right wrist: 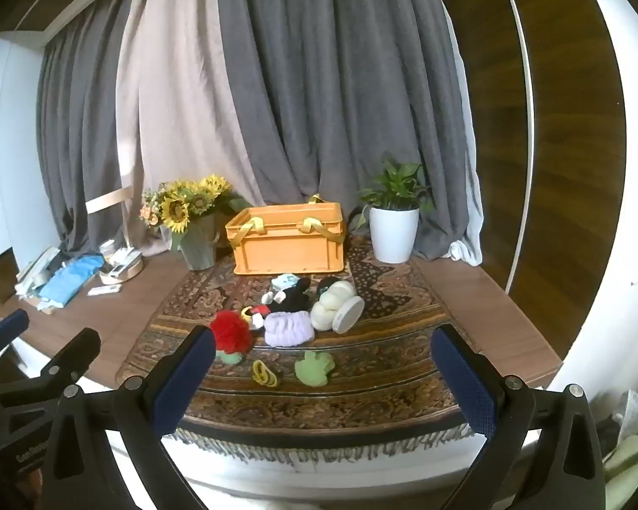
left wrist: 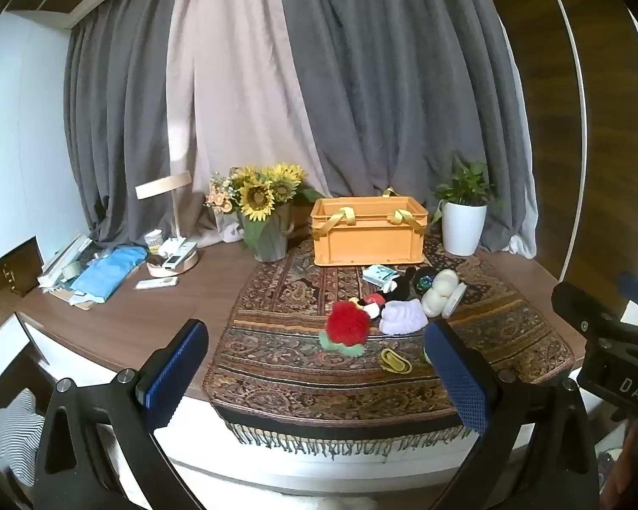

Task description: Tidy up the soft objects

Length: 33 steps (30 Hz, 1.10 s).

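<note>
**Both grippers hanging open before the patterned runner**

Blue-padded fingers [left wrist: 172, 376] of the left gripper [left wrist: 314, 369] are spreading wide and gripping nothing, and the right gripper [right wrist: 325, 376] is gaping just as wide, also empty. Both are hovering off the near fringed edge of the patterned runner [right wrist: 361, 399].

Just beyond the right gripper's fingertips, a yellow fabric loop [right wrist: 264, 373] and a green soft piece [right wrist: 314, 366] are lying side by side on the runner. Ahead of the left gripper, a red fluffy pompom [left wrist: 348, 323] is sitting on a green base. Further ahead, a lavender knit piece [right wrist: 288, 327] is lying beside it, with a black plush toy [right wrist: 291, 295] and cream yarn balls [right wrist: 329, 304] clustering just behind, touching one another.

Farthest ahead, an orange crate [right wrist: 289, 240] with yellow strap handles is standing, flanked by a sunflower bouquet [right wrist: 187, 206] to the left and a potted plant [right wrist: 393, 229] to the right, grey curtains [right wrist: 319, 85] hanging behind.
</note>
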Each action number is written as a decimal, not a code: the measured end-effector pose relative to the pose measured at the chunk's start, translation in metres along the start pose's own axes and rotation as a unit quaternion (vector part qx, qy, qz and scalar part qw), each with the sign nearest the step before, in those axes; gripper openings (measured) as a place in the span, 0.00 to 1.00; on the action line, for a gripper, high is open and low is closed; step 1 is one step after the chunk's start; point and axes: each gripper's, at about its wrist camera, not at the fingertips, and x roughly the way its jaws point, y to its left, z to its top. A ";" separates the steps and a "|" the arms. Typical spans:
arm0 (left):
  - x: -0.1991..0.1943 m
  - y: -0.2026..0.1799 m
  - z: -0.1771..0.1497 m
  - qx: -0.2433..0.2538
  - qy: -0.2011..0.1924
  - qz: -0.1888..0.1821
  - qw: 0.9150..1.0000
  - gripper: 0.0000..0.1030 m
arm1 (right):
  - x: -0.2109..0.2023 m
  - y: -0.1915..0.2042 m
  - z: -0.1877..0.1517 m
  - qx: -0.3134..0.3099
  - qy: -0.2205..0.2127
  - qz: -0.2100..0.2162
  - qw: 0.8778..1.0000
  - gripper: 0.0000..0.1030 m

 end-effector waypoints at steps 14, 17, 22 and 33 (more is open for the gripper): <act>0.003 -0.002 0.000 0.000 -0.018 0.022 1.000 1.00 | -0.002 -0.001 -0.002 0.006 -0.003 -0.006 1.000 0.99; 0.003 0.000 0.002 0.001 -0.016 0.018 1.000 1.00 | 0.003 0.000 -0.001 0.007 0.002 -0.007 1.000 0.99; 0.003 0.001 0.001 0.000 -0.015 0.017 1.000 1.00 | 0.002 0.000 0.000 0.007 0.002 -0.009 1.000 0.99; 0.006 -0.002 0.000 0.002 -0.014 0.017 1.000 1.00 | 0.005 -0.001 0.000 0.008 0.005 -0.010 1.000 0.99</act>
